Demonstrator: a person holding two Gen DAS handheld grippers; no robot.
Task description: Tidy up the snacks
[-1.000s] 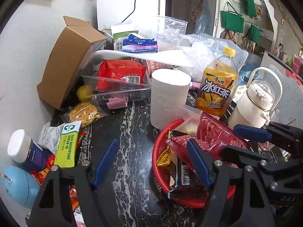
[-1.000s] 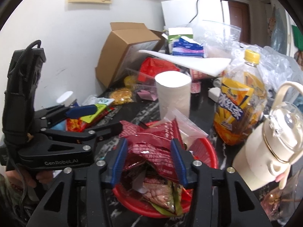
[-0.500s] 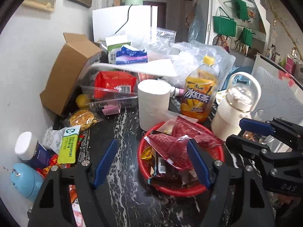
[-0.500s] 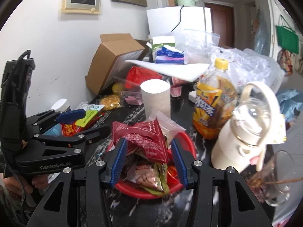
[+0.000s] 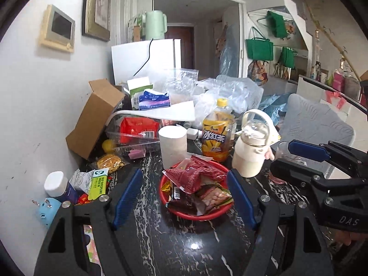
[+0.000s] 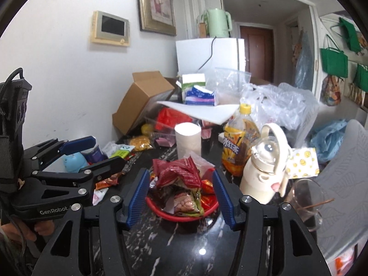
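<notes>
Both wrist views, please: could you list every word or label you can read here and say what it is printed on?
"GenRobot" – body of the left claw.
"DAS" – body of the right claw.
"冰红茶" – label of the iced tea bottle.
"SELF-DISCIPLINE CHECK-IN" – green card.
Blue tissue pack, milk carton and snack wrappers: print too small to read.

We see the red basket [image 5: 220,215] sitting on the black marbled table [image 5: 184,248], heaped with snack packets. Dark red crinkled packets [image 5: 193,176] ride on top, tilted, and a brown packet [image 5: 184,203] and a green-edged one [image 6: 195,203] poke over the near rim. More loose snacks [image 5: 110,161] lie well apart along the wall.
</notes>
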